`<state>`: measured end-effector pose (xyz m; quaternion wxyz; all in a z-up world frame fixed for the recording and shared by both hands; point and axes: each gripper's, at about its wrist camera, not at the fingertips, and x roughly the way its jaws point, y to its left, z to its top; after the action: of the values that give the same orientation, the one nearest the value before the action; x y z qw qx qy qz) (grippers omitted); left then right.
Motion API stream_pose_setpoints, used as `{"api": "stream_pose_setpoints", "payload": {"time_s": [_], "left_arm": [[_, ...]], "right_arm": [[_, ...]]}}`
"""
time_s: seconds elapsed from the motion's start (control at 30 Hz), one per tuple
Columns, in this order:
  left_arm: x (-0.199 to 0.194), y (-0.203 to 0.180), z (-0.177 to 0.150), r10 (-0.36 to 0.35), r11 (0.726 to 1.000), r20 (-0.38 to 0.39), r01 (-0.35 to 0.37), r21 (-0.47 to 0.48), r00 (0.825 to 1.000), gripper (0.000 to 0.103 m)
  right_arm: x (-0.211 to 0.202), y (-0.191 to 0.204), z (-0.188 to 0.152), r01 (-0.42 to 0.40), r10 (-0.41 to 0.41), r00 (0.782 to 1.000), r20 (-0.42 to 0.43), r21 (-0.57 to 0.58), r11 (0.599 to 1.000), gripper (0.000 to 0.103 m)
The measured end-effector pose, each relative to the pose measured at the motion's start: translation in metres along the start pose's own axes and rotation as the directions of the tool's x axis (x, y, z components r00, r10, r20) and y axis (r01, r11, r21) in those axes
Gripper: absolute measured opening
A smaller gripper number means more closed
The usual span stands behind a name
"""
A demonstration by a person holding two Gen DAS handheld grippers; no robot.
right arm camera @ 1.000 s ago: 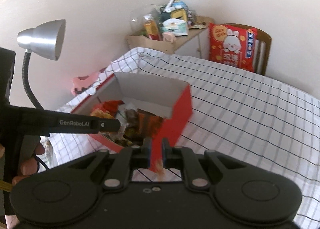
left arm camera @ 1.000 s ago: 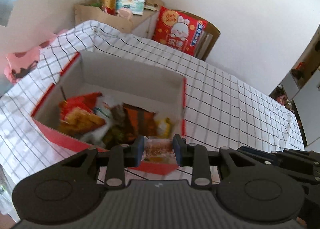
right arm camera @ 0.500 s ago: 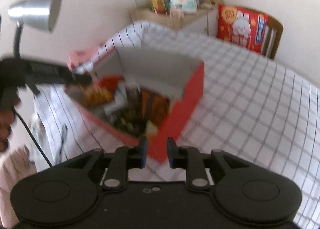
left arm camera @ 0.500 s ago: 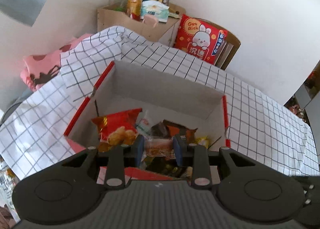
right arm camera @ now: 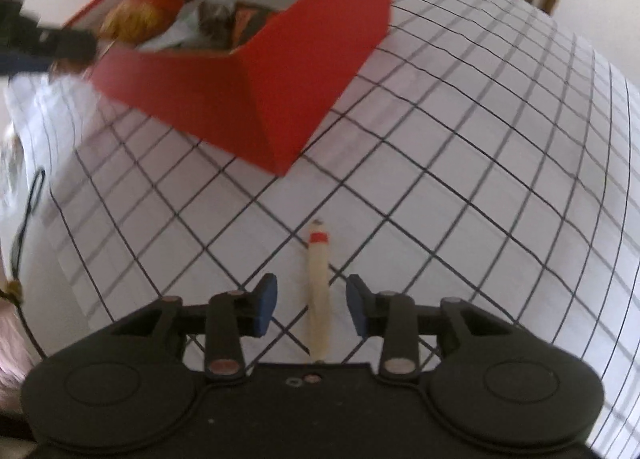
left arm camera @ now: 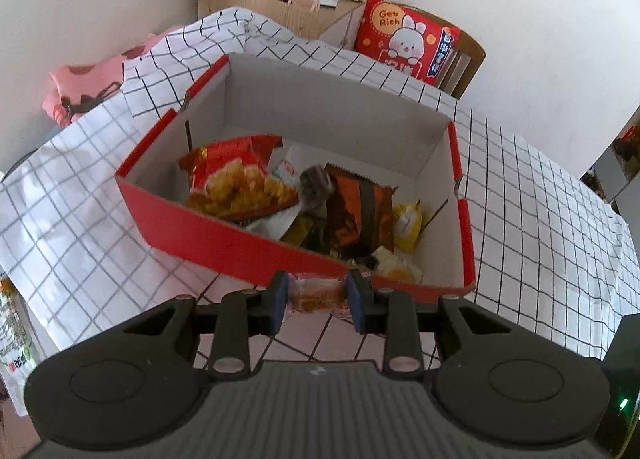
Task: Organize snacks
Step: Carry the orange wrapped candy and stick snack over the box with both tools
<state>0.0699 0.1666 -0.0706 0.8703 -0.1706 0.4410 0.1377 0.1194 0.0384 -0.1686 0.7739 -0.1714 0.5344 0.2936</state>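
Left gripper [left arm camera: 316, 301] is pinching a crinkly clear-wrapped snack [left arm camera: 316, 293] beside the red cardboard box [left arm camera: 224, 231]. Right gripper [right arm camera: 311, 305], jaws just opening, is straddling a slim cream stick packet [right arm camera: 318, 291], untouched. Cushion [left arm camera: 406, 43] is reading "Get Rich".

I see the red box [left arm camera: 224, 237] sitting open on the checked cloth, white inside, with snacks heaped toward its near side: a red bag of golden crisps [left arm camera: 236, 179] on the left, a brown-orange packet [left arm camera: 360, 211] in the middle, a small yellow packet [left arm camera: 407, 225] to its right. A small clear-wrapped snack [left arm camera: 316, 293] with an orange filling is pinched just outside the box's near wall. A slim pale stick snack [right arm camera: 318, 291] with a red band, blurred, seems to lie on the cloth, apart from the box.
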Motion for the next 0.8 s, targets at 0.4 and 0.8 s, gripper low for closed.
{"api": "stream_pose_setpoints", "payload": {"time_s": [0.4,0.8], "left_arm": [[0.002,0.001,-0.005,-0.003,1.0,-0.016,0.002,-0.014,1.0,0.03],[-0.009,-0.001,0.005,-0.033,0.999,0.019,0.034,-0.022,0.999,0.03]], "right_arm": [[0.002,0.006,-0.001,0.043,-0.042,0.999,0.011,-0.053,0.998,0.009],[-0.062,0.001,0.022,0.011,-0.014,0.989,0.145,0.019,1.0,0.008]]}}
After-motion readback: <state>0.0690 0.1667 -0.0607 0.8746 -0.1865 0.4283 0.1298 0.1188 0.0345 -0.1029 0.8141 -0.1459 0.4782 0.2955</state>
